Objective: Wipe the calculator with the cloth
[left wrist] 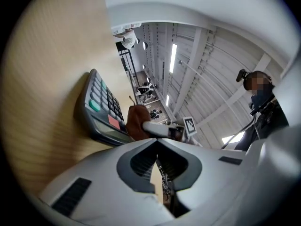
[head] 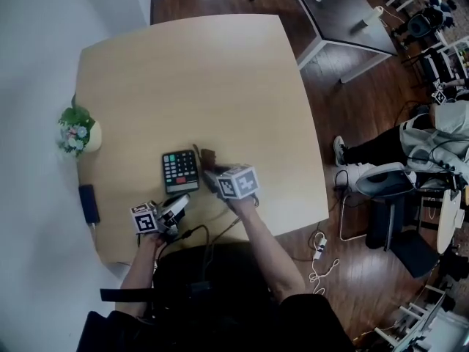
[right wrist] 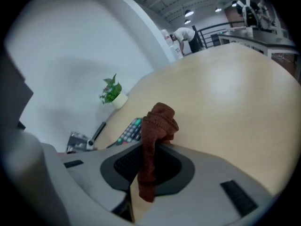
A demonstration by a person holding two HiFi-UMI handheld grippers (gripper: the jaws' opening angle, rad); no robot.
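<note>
A black calculator (head: 180,169) with coloured keys lies on the light wooden table (head: 198,79), near its front edge. Its keys also show in the left gripper view (left wrist: 101,108) and partly in the right gripper view (right wrist: 130,131). My right gripper (head: 210,173) is shut on a brown cloth (right wrist: 157,126), which bunches up above the jaws and hangs down between them. The cloth (head: 207,157) sits at the calculator's right edge. My left gripper (head: 181,201) rests just in front of the calculator, shut (left wrist: 159,166) with nothing in it.
A small potted plant (head: 76,132) stands at the table's left edge, with a dark flat device (head: 89,202) nearer me. A cable (head: 196,233) trails over the front edge. A dark table (head: 344,13) and a seated person (head: 432,138) are off to the right.
</note>
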